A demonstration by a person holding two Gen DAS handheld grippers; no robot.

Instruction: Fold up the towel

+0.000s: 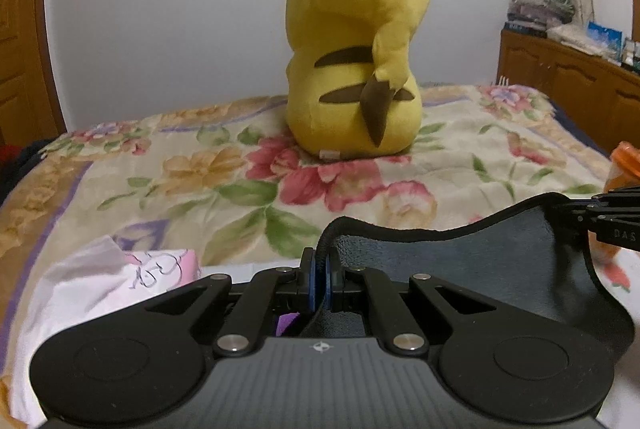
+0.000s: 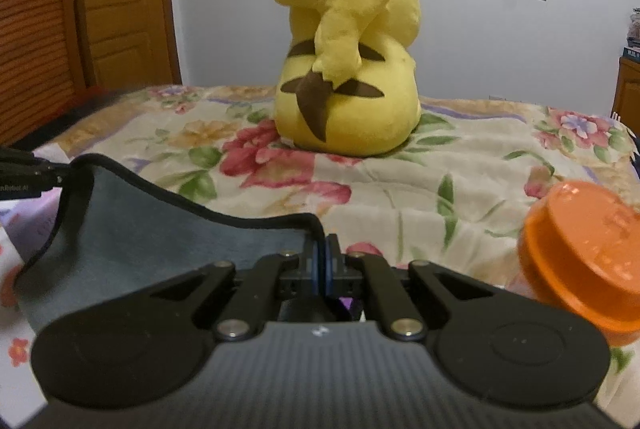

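Left claw (image 1: 319,279) is pinching one top corner of the grey towel (image 1: 460,269), which is hanging above the bed (image 1: 120,169) near its front edge. Right claw (image 2: 322,275) is clamping the other corner of the towel (image 2: 160,237), beside an orange lid (image 2: 580,253).

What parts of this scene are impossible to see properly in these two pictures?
- Lower part of the gray towel: both views, hidden behind each gripper's black body.
- Orange lid: right wrist view, blurred, container beneath cut off.
- Yellow plush toy: both views, its face is turned away.
- Shelf clutter: left wrist view, too small.
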